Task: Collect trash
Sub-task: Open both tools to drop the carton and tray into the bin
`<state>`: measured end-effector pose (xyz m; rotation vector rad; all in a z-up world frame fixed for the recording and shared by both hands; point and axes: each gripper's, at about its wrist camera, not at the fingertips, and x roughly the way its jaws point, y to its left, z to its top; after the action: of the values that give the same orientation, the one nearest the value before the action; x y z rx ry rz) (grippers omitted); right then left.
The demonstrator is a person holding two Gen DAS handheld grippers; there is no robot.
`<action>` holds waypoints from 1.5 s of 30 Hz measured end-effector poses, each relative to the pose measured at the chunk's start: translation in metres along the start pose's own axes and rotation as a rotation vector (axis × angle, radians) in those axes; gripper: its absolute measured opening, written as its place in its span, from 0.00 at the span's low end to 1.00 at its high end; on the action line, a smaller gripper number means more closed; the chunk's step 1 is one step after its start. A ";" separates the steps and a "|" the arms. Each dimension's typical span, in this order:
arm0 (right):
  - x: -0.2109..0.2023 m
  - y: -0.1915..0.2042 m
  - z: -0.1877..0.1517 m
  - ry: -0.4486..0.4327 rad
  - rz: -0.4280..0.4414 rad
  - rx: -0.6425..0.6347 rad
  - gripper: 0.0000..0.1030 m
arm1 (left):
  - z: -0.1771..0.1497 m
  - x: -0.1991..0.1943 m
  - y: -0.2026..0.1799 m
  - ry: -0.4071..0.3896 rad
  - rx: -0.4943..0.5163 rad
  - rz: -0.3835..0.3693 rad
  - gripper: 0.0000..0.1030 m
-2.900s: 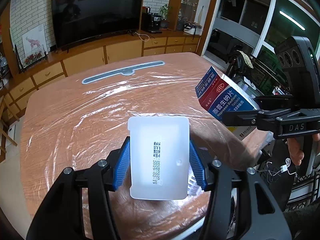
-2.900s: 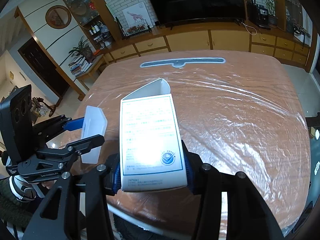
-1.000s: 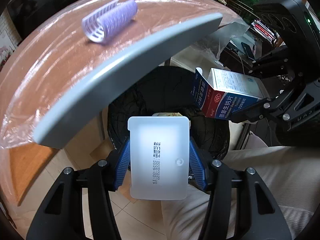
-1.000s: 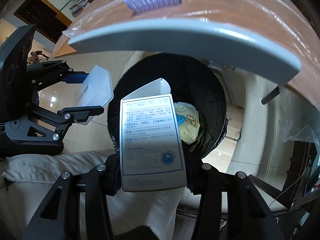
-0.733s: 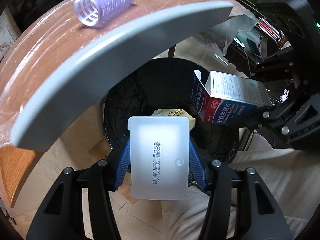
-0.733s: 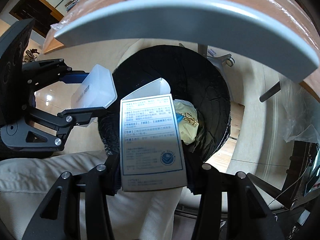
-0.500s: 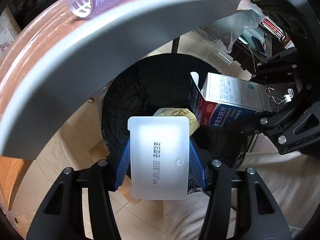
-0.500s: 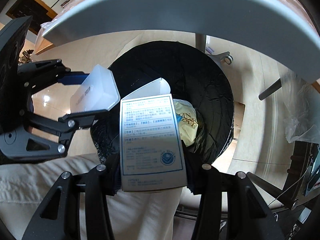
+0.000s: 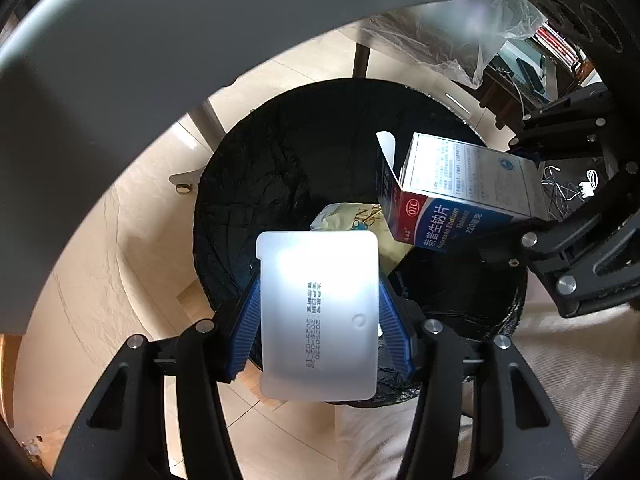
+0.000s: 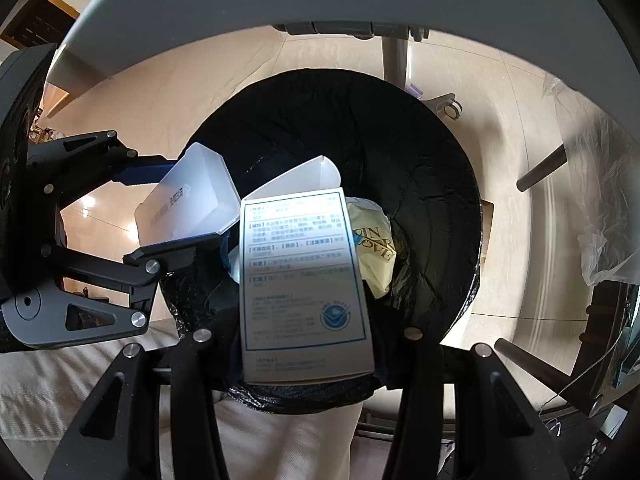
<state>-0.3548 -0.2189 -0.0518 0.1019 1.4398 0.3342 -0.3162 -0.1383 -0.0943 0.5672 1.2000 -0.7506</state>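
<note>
My left gripper is shut on a translucent white plastic box and holds it over the near rim of a round bin lined with a black bag. My right gripper is shut on a blue and white medicine carton with its end flap open, also above the bin. The carton also shows in the left wrist view, and the plastic box in the right wrist view. A crumpled pale yellow wrapper lies inside the bin.
The grey table edge arches overhead in both views. Table legs and a caster stand behind the bin on the beige tile floor. Clear plastic sheeting hangs at the right. My beige trousers are below.
Both grippers have dropped from above the table to below its edge and moved closer over the bin, each still holding its item. The purple roller on the table has left view.
</note>
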 end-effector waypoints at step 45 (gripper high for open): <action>0.000 -0.007 0.002 -0.019 -0.001 0.088 0.86 | 0.003 0.011 -0.009 -0.012 0.002 -0.010 0.86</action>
<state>-0.3516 -0.2251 -0.0534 0.1749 1.4357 0.2683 -0.3190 -0.1487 -0.1036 0.5583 1.1913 -0.7626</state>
